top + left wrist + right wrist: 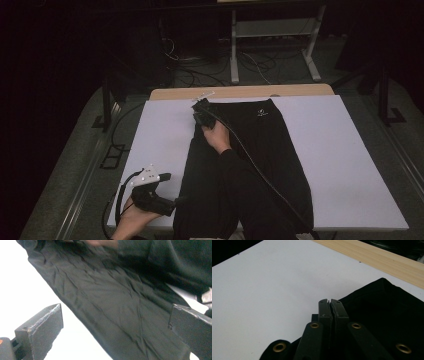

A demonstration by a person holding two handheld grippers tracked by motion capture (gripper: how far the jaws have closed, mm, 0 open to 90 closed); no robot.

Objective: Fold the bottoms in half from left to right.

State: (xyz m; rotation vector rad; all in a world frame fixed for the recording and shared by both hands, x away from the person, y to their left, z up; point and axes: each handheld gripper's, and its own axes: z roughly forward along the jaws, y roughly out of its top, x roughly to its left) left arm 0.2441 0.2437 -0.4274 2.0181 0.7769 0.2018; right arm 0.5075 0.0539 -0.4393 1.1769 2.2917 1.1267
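1. my right gripper (201, 116) had its two black jaws pressed flat together, clenched at the top left corner of the black, smooth-fabric trousers (260, 155); in the right gripper view (329, 305) the jaw tips met over that dark cloth, though i could not tell whether a fold was pinched between them.
2. my left gripper (176, 201) stood released, jaws wide apart, at the near left edge of the same trousers; in the left gripper view the creased cloth (117, 315) ran between the two jaws, with neither pad pressing on it.
3. the trousers lay flat and lengthwise down the middle of the white rectangular sheet (345, 165), waistband at the far end and legs toward me.
4. my right sleeve (235, 185) lay across the cloth.
5. the white sheet covered the pale wooden table (240, 92), whose bare strip showed along the far edge.
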